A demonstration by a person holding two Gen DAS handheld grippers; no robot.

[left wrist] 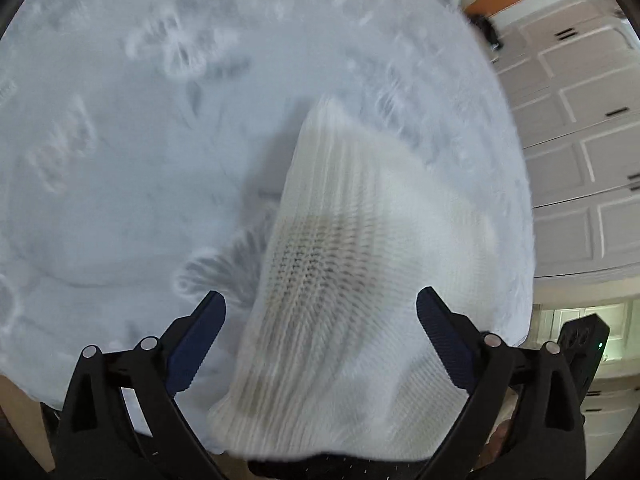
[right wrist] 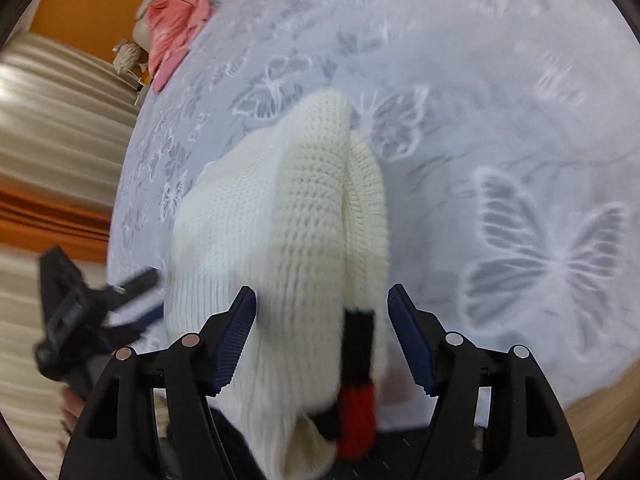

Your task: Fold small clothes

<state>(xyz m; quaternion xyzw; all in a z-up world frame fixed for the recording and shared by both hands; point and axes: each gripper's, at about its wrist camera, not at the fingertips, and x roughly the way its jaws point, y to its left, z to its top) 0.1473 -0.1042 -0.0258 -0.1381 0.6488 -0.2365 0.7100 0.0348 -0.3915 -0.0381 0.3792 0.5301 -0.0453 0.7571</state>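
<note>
A cream-white knitted garment, small and chunky in its stitches, lies bunched on a pale cloth printed with grey butterflies. Both pictures are smeared by motion.

In the left wrist view, the left gripper has its jaws standing wide apart, and the knit lies in the gap between them and runs away ahead of the fingers. The dark blue pads do not seem to press on the wool, so the garment appears to rest on the cloth rather than hang from a grip.

In the right wrist view, the right gripper also has its jaws apart. Between them lies a doubled-over part of the garment, with a rolled edge ahead of the fingertips and a black and red trim close in toward the right-hand pad. Neither pad clearly touches the knit. The left gripper shows as a dark blur out to the left of the fingers.

The layered, folded-over lie of the knit suggests a fold under way, with both tools straddling the near edge, perhaps having let go or about to take hold.

Far ahead and to the left of the right gripper, a pink garment lies at the cloth's edge. No basket, box or other container is in view.
</note>
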